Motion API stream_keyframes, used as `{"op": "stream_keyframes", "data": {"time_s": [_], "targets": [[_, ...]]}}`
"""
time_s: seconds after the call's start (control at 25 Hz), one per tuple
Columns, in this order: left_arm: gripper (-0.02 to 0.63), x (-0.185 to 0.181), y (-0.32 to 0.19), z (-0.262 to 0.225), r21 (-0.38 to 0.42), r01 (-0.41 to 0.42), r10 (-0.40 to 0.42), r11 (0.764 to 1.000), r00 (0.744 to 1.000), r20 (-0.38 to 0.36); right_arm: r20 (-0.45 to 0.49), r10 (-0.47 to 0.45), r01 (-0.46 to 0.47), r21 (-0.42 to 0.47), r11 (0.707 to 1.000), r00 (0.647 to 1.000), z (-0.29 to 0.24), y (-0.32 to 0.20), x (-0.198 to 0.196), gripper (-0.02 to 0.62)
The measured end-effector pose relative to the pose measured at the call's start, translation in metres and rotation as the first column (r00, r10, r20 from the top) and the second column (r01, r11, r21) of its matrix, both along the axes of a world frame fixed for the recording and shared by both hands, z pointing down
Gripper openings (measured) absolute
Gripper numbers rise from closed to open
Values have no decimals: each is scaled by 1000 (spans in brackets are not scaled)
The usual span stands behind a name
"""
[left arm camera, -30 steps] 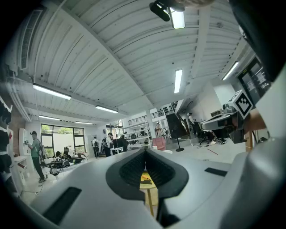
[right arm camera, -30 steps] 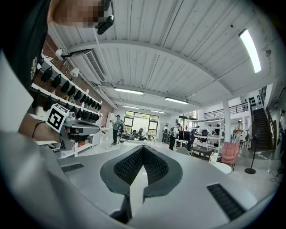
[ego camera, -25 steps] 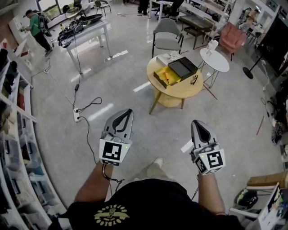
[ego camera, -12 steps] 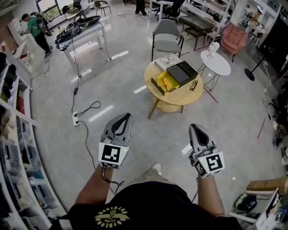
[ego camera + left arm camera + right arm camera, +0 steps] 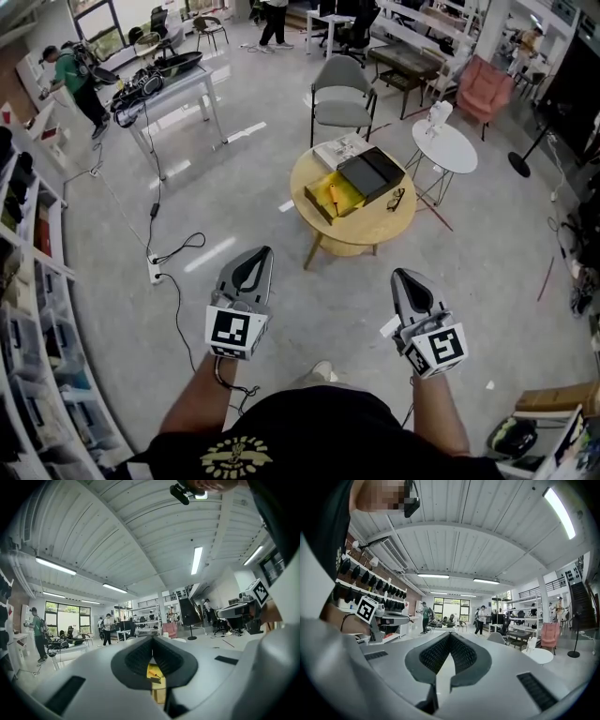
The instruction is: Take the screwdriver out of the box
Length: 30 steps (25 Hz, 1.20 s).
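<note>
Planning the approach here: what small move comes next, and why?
Probably step toward the table: the screwdriver lies in the open box on it, well beyond the left gripper and right gripper, both shut and empty.

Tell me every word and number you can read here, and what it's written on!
No word or number here can be read.
Gold print on the black shirt: too blurred to read.
Cube on the left hand-held gripper and cube on the right hand-held gripper: only black-and-white square patterns, no letters.
Papers on the round table: print too small to read.
</note>
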State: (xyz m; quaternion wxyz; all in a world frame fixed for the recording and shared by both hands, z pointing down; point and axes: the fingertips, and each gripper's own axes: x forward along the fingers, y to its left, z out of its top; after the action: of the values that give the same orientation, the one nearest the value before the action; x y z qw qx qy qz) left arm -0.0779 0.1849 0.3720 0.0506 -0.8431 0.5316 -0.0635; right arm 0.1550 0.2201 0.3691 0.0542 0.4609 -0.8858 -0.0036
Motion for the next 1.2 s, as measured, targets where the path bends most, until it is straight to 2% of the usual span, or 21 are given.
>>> {"op": "stream_keyframes", "data": {"time_s": [0.48, 0.92, 1.2], "targets": [[17, 37, -40, -7, 8, 49, -50, 999, 999, 22, 42, -60, 60, -8, 998, 997, 3, -48, 41, 14], [17, 31, -37, 5, -22, 89, -88, 996, 996, 35, 61, -78, 80, -35, 996, 995, 15, -63, 49, 14], [17, 32, -61, 4, -11, 61, -61, 998, 998, 33, 60, -55, 57, -23, 998, 997, 12, -80, 46, 14]]}}
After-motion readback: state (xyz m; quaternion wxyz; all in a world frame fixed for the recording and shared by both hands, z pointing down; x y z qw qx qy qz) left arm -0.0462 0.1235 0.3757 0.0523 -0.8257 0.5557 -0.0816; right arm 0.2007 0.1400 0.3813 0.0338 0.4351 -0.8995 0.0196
